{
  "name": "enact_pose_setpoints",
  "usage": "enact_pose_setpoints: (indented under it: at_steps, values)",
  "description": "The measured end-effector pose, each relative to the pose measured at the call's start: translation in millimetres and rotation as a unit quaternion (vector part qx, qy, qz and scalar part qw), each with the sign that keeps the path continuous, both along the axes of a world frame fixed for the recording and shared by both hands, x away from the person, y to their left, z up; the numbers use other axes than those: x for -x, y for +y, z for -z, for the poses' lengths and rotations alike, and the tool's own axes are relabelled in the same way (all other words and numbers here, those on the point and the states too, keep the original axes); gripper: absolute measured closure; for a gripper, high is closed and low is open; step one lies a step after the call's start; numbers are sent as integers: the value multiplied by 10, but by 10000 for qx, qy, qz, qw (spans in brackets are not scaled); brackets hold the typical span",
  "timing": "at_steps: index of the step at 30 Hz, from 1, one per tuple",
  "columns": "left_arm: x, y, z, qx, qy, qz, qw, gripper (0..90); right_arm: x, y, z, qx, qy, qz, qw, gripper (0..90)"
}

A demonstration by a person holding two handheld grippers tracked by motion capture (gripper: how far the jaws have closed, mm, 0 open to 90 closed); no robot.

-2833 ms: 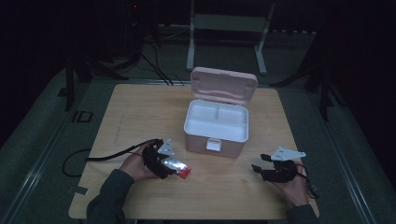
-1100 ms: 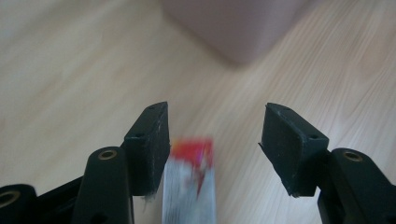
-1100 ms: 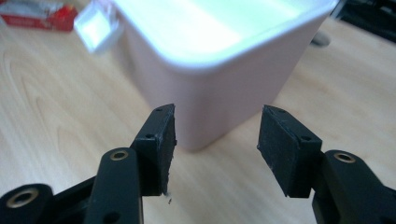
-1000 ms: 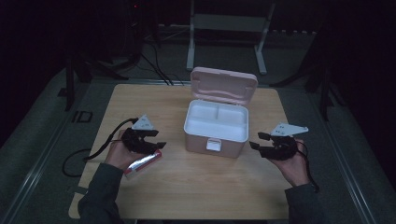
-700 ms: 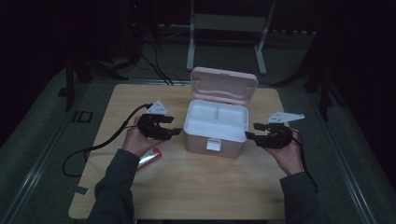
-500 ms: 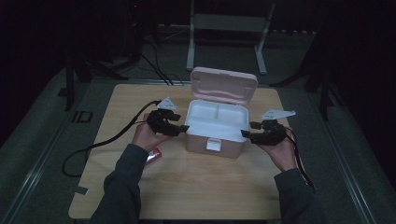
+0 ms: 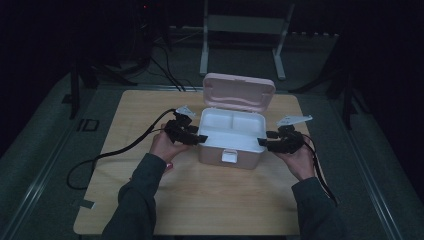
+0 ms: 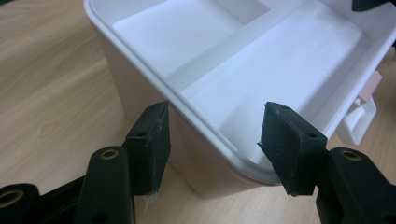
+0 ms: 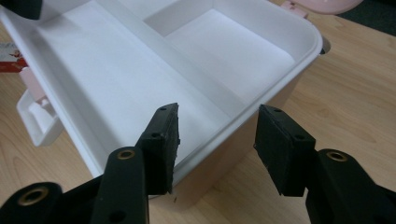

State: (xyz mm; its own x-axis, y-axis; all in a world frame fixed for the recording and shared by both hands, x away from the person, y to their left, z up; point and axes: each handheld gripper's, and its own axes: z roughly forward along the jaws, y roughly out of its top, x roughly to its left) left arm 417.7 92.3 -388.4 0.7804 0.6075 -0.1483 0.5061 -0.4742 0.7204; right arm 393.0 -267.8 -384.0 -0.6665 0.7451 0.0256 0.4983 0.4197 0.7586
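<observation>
1. In the high view, you are holding the left gripper (image 7: pixel 192 135) against the left wall of the open pink storage box (image 7: pixel 231 145), which is sitting a little behind the middle of the wooden table (image 7: pixel 200 200), its lid (image 7: pixel 239 91) standing up toward the far edge.
2. In the same view, you are bringing the right gripper (image 7: pixel 267 143) to the box's right wall, so the two tools are flanking it. A red-and-white packet (image 7: pixel 169 165) is peeking out beside your left sleeve, near the table's left half.
3. In the left gripper view, your jaws are straddling the box's rim (image 8: pixel 205 128): one pad outside the wall, one over the white inner tray (image 8: pixel 280 70). They have just been closing a little, yet are standing spread, not pressing the wall. The front latch (image 8: pixel 362 116) is showing at right.
4. In the right gripper view, your jaws are spread likewise across the opposite rim (image 9: pixel 219 135), one pad over the tray, one outside, with gaps showing.
</observation>
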Motion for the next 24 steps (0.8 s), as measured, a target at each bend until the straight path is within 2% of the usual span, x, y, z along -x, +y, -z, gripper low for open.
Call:
enact_pose_setpoints:
  at_steps: [8, 14, 24]
  values:
    - [206, 120, -19, -96, 30, -255, 9996, 423, -19, 124, 11, 56, -85, -238, 9997, 511]
    - [346, 229, -10, -72, 33, -435, 9990, 423, -8, 243, 10, 99, -94, -417, 9990, 512]
    - [395, 255, -27, -179, 51, -473, 9987, 422, 25, 305, 12, 128, -112, -499, 9986, 508]
